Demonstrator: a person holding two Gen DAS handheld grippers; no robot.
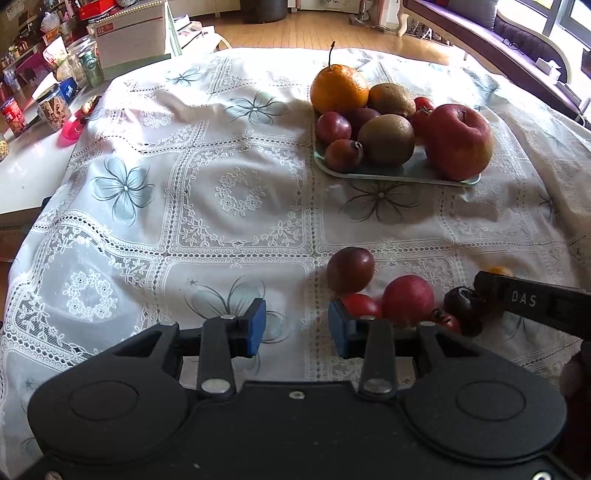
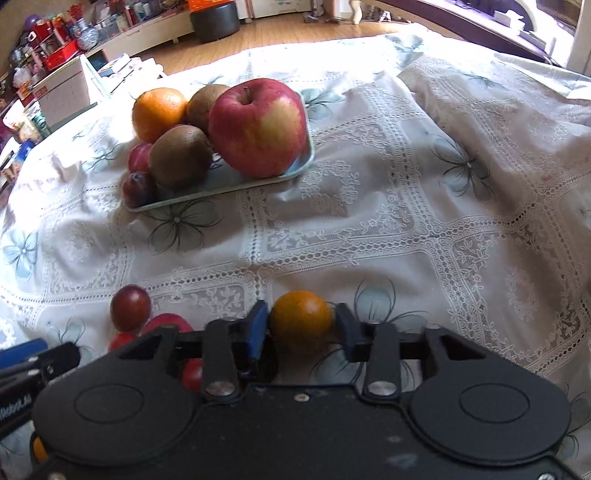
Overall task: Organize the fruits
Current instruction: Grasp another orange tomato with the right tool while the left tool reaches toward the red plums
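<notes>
A pale green tray (image 1: 369, 172) (image 2: 221, 189) holds an orange (image 1: 338, 88), two kiwis, a big red apple (image 1: 458, 142) (image 2: 258, 127) and small plums. Loose fruit lies near me: a dark plum (image 1: 350, 270) (image 2: 130, 308), a red plum (image 1: 407, 300), small tomatoes (image 1: 362, 304) and a dark fruit (image 1: 463, 308). My left gripper (image 1: 297, 326) is open and empty, just left of the tomatoes. My right gripper (image 2: 301, 328) has its pads around a small orange fruit (image 2: 300, 317); the left pad touches it, the right pad is very close.
A white lace tablecloth (image 1: 207, 184) covers the table. Jars, cans and boxes (image 1: 59, 92) crowd a counter at the far left. A sofa (image 1: 517, 33) stands at the back right on wooden floor.
</notes>
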